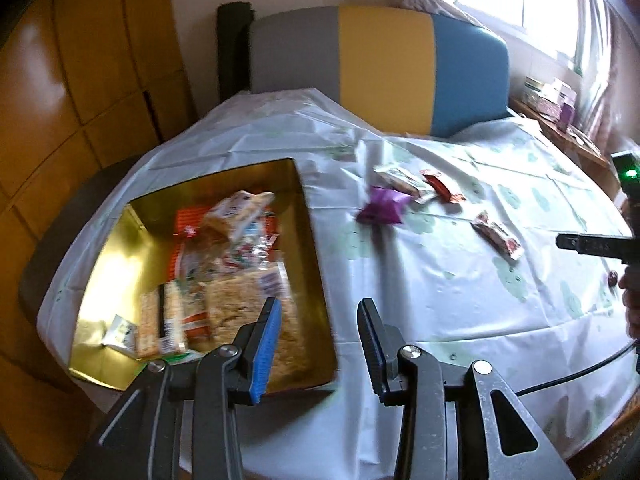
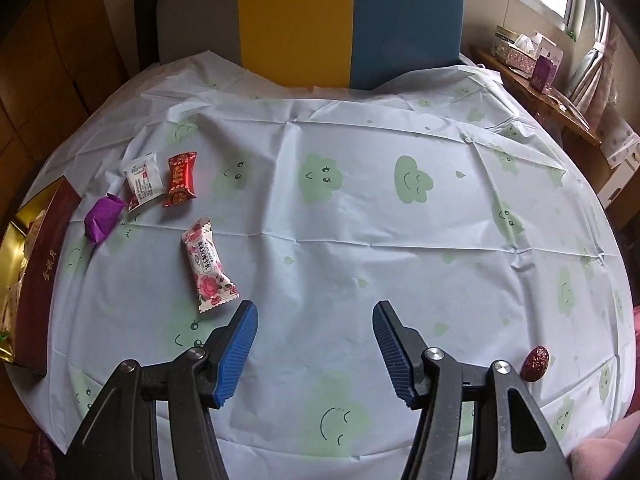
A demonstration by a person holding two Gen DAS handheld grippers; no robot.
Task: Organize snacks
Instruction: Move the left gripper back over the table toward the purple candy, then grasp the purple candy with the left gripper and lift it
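The left gripper (image 1: 320,344) hangs over the near right corner of the gold box (image 1: 104,280), fingers (image 1: 266,356) parted with nothing between them. The box lies ahead and left of these fingers, its long axis running away from them, packed with snack packets (image 1: 224,272) lying at mixed angles.

The right gripper (image 2: 314,350) hovers over the surface (image 2: 360,216), fingers (image 2: 236,356) apart and empty. Just ahead of its left finger lies the pink packet (image 2: 208,264), flat, long axis running from the far left to the near right, its near end almost at the fingertip. Farther ahead and left lie three more: a red packet (image 2: 181,179) and a white packet (image 2: 143,181) side by side, both lengthwise away from the fingers, and a purple packet (image 2: 102,218) nearer the box, tilted. A red date (image 2: 536,363) sits right of the right finger, near the surface's edge, apart from the rest.

In the left view the same loose packets lie ahead and right of the fingers, well apart from them.
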